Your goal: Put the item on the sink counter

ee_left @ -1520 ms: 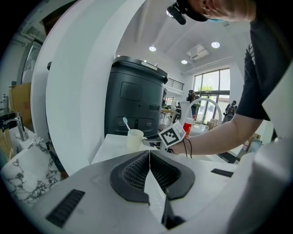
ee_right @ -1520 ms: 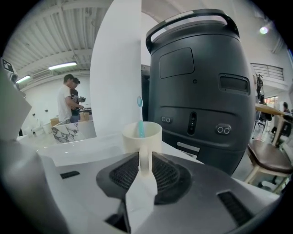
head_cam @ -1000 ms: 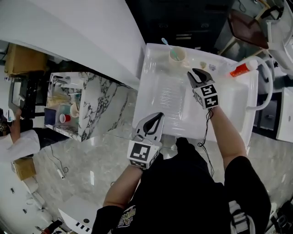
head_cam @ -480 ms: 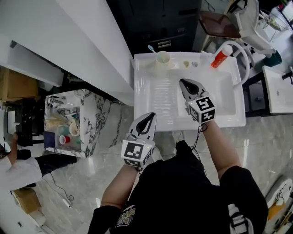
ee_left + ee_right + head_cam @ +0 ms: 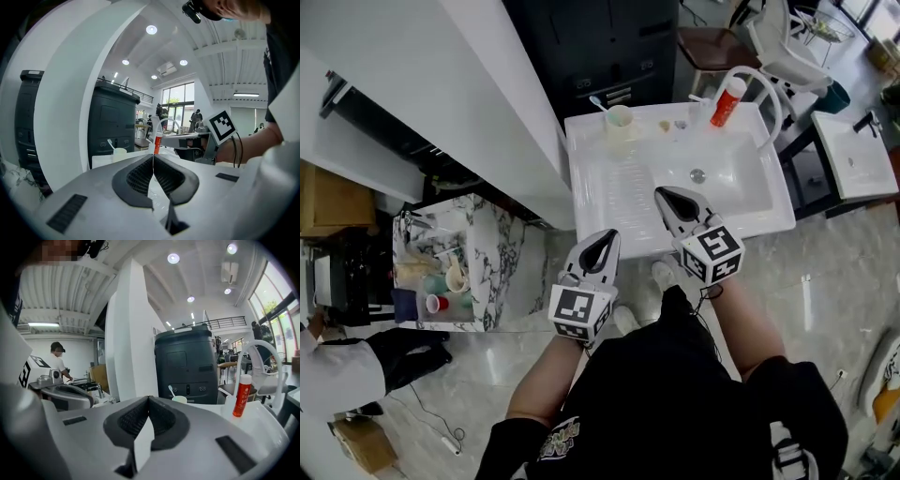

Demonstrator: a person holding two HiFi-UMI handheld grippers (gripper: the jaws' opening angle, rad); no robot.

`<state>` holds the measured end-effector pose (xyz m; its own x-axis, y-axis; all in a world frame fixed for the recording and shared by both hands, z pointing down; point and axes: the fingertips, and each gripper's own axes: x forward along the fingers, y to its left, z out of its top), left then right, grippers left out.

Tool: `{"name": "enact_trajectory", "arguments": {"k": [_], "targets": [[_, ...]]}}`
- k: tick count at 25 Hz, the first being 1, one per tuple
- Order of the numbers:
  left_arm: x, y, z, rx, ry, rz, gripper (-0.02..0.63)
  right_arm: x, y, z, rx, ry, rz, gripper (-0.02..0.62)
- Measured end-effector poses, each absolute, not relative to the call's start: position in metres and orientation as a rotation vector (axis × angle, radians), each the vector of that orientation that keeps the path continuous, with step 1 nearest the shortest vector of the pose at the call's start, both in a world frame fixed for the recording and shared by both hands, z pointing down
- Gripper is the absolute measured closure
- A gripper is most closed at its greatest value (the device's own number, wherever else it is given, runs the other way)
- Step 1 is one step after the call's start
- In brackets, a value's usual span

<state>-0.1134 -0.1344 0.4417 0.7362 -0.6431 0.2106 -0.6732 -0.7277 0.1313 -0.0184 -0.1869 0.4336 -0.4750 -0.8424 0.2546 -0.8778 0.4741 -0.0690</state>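
Note:
The white sink counter [image 5: 609, 202] stands ahead of me. At its back edge are a pale cup with a toothbrush [image 5: 619, 120], two small items [image 5: 671, 124] and a red tube [image 5: 729, 100] beside the white arched faucet [image 5: 769, 94]. My right gripper [image 5: 666, 195] hovers over the basin's near part, shut and empty. My left gripper [image 5: 605, 238] hangs just off the counter's front edge, jaws together with nothing between them. The left gripper view [image 5: 153, 158] shows the red tube [image 5: 158, 143] and cup [image 5: 119, 152] beyond. From the right gripper [image 5: 149, 399] the tube [image 5: 242, 401] stands at right.
A marble-patterned shelf unit [image 5: 502, 225] with cups stands left of the sink. A dark cabinet [image 5: 609, 47] is behind it, a white slanted wall [image 5: 441, 84] at left. Another white basin [image 5: 853, 155] is at right. A person [image 5: 347, 375] is at lower left.
My right gripper has drawn back from the rear of the counter toward the front and its jaws have shut. The left gripper shifted slightly. The red tube stays at the back.

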Motion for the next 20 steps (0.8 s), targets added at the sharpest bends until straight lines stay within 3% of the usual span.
{"name": "enact_trajectory", "arguments": {"k": [20], "targets": [[-0.124, -0.078, 0.447, 2.753, -0.994, 0.215, 0.589, -0.036, -0.077, 0.445, 1.491, -2.508, 0.343, 0.541]]}}
